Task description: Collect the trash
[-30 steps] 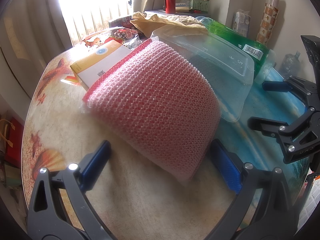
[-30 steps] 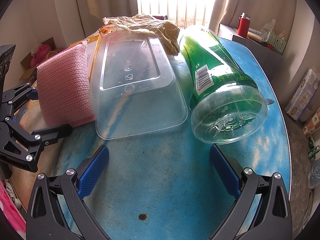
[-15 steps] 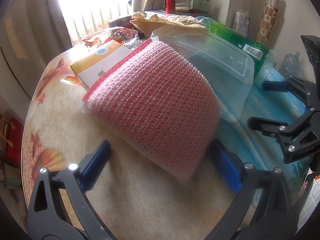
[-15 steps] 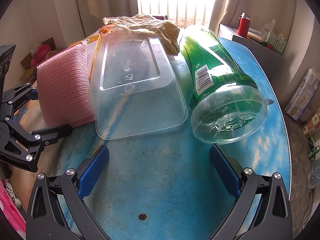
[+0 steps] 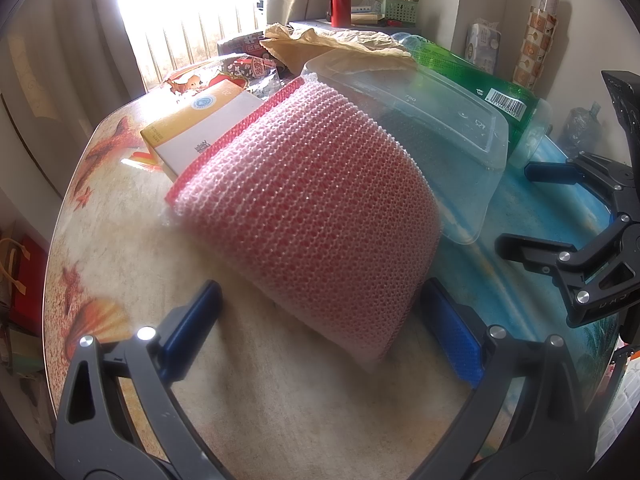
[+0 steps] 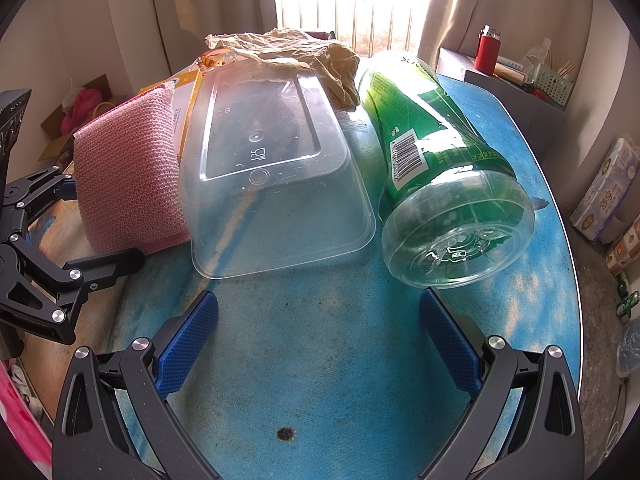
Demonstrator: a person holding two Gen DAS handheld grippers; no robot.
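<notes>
A pink mesh sponge leans on an upturned clear plastic container on the table. My left gripper stands open, its blue pads at either side of the sponge's near end, apart from it. A yellow-and-white box lies behind the sponge. In the right wrist view, the clear container and a green plastic bottle on its side lie ahead of my open right gripper, which holds nothing. Crumpled brown paper sits behind them. The pink sponge is at left.
The round table carries a beach-print cover. Snack wrappers lie at the far side near the window. A red flask and a green basket stand on a side shelf. Tissue packs sit on the floor at right.
</notes>
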